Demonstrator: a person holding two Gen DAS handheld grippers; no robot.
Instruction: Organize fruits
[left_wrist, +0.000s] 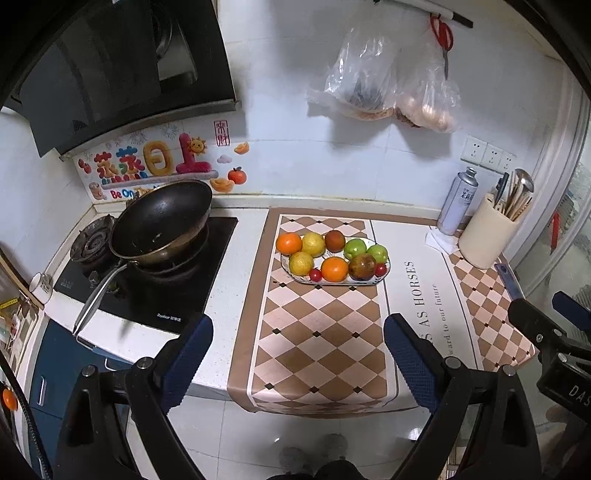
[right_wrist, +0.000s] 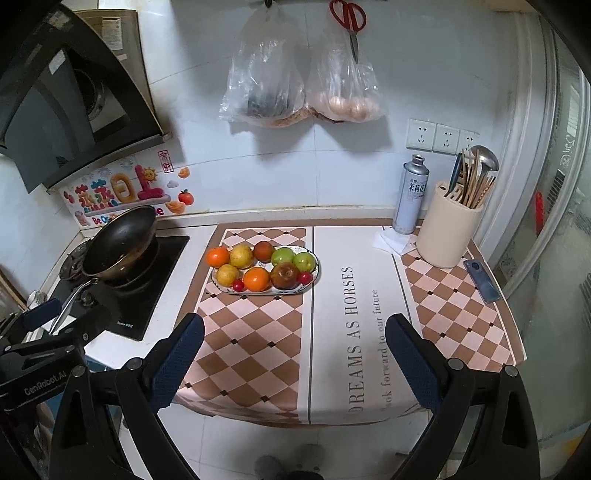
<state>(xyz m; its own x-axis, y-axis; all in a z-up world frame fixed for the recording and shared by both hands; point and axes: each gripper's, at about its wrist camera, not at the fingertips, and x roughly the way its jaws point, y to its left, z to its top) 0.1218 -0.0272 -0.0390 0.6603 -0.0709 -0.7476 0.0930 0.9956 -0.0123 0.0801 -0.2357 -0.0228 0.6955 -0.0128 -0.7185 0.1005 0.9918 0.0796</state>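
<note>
An oval white plate (left_wrist: 369, 283) (right_wrist: 216, 282) on the checkered mat holds several fruits: oranges (left_wrist: 289, 243) (right_wrist: 218, 257), yellow lemons (left_wrist: 313, 243) (right_wrist: 242, 256), green apples (left_wrist: 355, 248) (right_wrist: 283, 256), a dark red-brown fruit (left_wrist: 362, 267) (right_wrist: 284, 275) and small red cherries (left_wrist: 315, 274) (right_wrist: 238, 284). My left gripper (left_wrist: 298, 332) is open and empty, well in front of the plate, above the counter's front edge. My right gripper (right_wrist: 295, 332) is open and empty, in front and right of the plate.
A black wok (left_wrist: 162, 221) (right_wrist: 120, 243) sits on the gas stove at left. A spray can (right_wrist: 410, 195), a cream utensil holder (right_wrist: 447, 229) and a blue phone (right_wrist: 482, 280) stand at right. Plastic bags (right_wrist: 295, 81) and red scissors hang on the wall.
</note>
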